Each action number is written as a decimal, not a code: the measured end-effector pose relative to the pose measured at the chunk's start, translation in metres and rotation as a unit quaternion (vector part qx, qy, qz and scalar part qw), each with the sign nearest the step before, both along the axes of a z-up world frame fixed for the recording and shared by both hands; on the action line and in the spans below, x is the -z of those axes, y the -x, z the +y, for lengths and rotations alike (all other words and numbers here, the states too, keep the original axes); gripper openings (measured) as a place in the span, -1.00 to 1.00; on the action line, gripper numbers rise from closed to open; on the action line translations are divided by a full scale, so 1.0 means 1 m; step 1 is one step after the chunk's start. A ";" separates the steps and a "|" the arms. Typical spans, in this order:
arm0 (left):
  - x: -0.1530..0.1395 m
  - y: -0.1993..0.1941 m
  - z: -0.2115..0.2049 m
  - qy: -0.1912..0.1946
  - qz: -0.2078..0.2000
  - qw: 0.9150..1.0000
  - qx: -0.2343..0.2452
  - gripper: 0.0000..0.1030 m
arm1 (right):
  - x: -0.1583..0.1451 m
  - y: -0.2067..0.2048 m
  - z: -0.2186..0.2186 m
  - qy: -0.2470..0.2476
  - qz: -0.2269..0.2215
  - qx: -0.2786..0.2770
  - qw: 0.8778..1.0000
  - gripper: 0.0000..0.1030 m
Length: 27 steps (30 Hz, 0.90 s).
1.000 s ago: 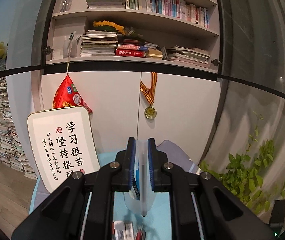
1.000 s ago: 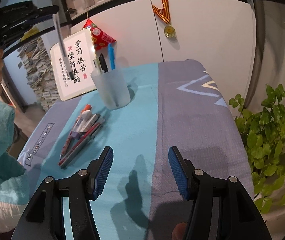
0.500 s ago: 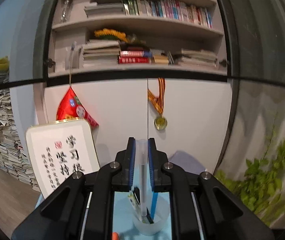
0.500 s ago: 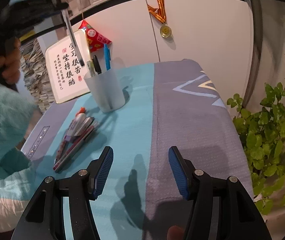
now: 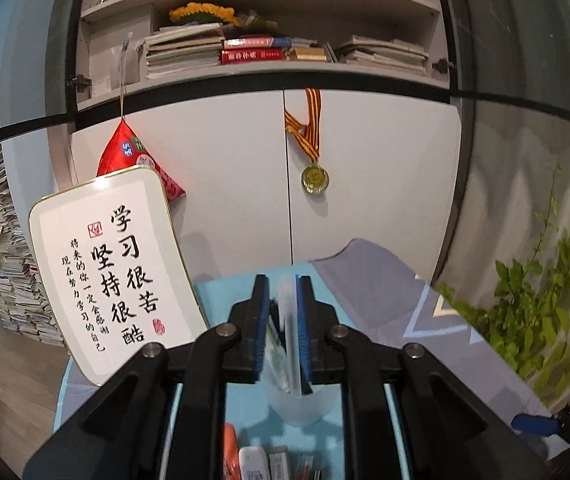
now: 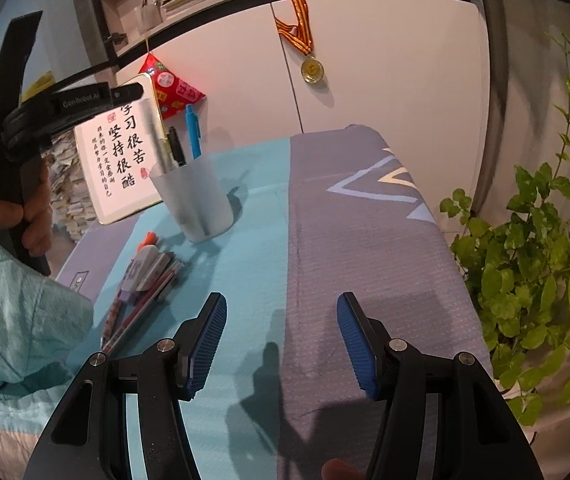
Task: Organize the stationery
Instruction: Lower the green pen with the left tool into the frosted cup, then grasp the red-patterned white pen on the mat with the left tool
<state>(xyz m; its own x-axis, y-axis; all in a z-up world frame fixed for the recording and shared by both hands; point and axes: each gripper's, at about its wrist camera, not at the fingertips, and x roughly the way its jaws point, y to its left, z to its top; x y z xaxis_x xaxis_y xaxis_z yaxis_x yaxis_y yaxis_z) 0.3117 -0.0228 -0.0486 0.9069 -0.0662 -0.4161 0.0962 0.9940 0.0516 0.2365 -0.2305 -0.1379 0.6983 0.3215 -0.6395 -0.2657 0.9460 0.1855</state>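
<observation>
Left gripper [image 5: 283, 320] jaws nearly closed, pointing down, right gripper [image 6: 281, 340] spread wide, level

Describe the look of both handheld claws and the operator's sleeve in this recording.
Both claws are matte black linkage frames with silver pivot screws and ribbed blue pads: left claw, right claw. The left one's body carries white lettering, too blurred to read for certain. The sleeve is fuzzy pale teal.
</observation>
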 end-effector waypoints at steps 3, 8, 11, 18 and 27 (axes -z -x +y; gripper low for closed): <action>0.000 0.003 0.003 0.003 0.003 1.000 -0.003 -0.33 | -0.001 0.001 0.001 0.001 -0.001 0.000 1.000 0.13; -0.007 0.016 0.014 0.019 0.002 1.000 -0.002 -0.32 | -0.003 0.003 0.002 0.003 -0.001 0.002 1.000 0.13; -0.012 0.028 0.024 0.029 0.004 1.000 -0.007 -0.18 | -0.004 0.004 0.003 0.003 -0.001 0.000 1.000 0.13; -0.003 0.072 0.047 0.016 0.034 0.999 0.005 -0.16 | -0.007 0.010 0.015 0.011 0.000 -0.012 1.000 0.13; 0.078 0.107 0.064 -0.006 0.159 0.987 0.029 -0.19 | -0.006 0.017 0.044 0.023 0.015 -0.033 0.999 0.13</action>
